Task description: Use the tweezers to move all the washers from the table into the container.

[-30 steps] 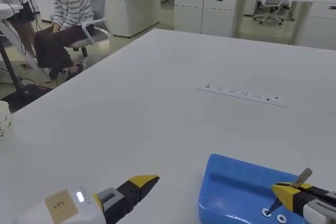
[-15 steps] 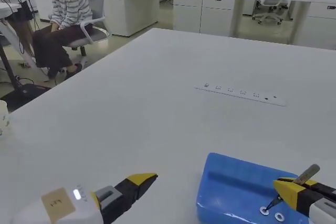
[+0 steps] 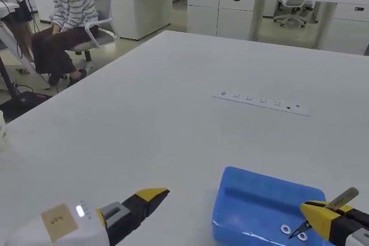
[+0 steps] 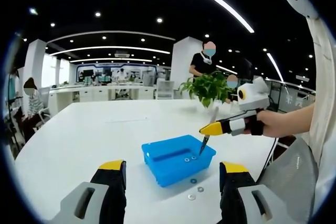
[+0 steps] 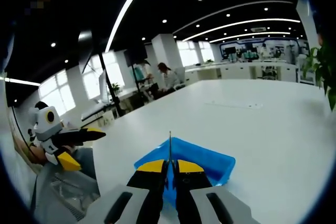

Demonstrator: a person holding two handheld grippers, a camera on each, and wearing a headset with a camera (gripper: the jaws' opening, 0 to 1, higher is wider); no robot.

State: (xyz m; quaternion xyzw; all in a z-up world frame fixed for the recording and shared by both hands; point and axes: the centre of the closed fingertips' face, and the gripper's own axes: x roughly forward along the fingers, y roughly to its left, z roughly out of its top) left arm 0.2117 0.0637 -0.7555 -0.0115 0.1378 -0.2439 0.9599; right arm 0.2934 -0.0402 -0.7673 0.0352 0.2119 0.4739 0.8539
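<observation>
A blue container sits near the table's front edge, with two washers lying inside it. My right gripper is shut on metal tweezers, whose tips point down into the container beside those washers. In the right gripper view, the tweezers stick out past the shut jaws over the container. My left gripper is open and holds nothing, left of the container. Three washers lie on the table just in front of the container. In the head view, the left gripper hovers at the lower left.
A flush socket strip runs across the white table further back. A person sits on a chair beyond the table's far left corner. A potted plant and other people stand at the table's far side.
The head camera has drifted a little. The right gripper with the tweezers has edged slightly right and down over the container. The left gripper has hardly moved.
</observation>
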